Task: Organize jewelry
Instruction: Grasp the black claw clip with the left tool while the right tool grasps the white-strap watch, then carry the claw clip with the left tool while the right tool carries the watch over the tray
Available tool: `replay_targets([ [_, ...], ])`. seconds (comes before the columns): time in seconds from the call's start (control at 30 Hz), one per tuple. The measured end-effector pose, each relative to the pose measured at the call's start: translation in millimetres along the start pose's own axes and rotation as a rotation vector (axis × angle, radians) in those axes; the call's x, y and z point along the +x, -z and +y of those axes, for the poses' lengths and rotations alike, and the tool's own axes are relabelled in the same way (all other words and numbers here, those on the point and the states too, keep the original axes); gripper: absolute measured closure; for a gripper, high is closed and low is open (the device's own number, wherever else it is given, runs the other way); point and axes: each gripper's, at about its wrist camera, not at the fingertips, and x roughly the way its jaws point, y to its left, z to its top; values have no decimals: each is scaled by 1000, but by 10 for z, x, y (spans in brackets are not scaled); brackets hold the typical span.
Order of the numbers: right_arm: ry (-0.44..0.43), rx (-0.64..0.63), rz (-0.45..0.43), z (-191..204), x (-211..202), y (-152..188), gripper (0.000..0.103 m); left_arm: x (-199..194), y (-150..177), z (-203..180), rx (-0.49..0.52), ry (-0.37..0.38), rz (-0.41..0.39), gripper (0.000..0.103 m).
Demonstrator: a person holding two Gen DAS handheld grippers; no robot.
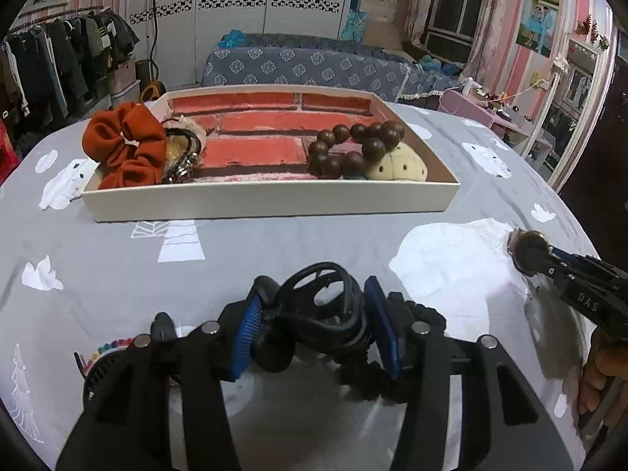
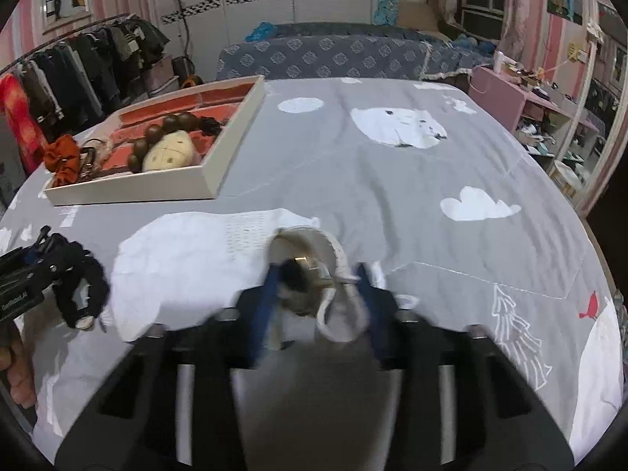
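Note:
My left gripper (image 1: 317, 288) has its blue pads closed on a black hair claw clip (image 1: 325, 314), low over the grey bedspread. A black scrunchie (image 1: 416, 314) lies just under and to the right of it. My right gripper (image 2: 318, 274) is shut on a wristwatch (image 2: 306, 274) with a gold face and white strap; that view is blurred. In the left wrist view the watch face (image 1: 528, 249) sits pinched at the right gripper's tips. The white tray (image 1: 274, 200) with a red brick-pattern floor stands further back.
In the tray lie an orange scrunchie (image 1: 125, 145), dark hair ties (image 1: 184, 153), a brown bead bracelet (image 1: 353, 145) and a cream plush piece (image 1: 396, 165). A colourful item (image 1: 114, 343) lies by my left gripper. Clothes rack left, sofa behind.

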Motion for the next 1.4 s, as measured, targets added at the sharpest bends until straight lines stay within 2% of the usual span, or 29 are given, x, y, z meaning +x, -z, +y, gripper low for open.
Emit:
replay_targets([
  [0.07, -4, -26, -1, 74, -21, 15, 78, -52, 3, -4, 3, 4, -10, 53],
  [0.27, -27, -28, -38, 125, -141, 34, 82, -247, -30, 18, 7, 4, -54, 53],
  [0.53, -22, -23, -116, 148, -474, -3, 82, -498, -75, -25, 17, 0, -102, 53],
  [0.87, -27, -38, -192, 293, -926, -50, 82, -1042, -95, 17, 32, -41, -190, 53],
  [1.4, -53, -65, -304, 715, -1777, 141, 82, -1930, 213, 268, 25, -95, -293, 53],
])
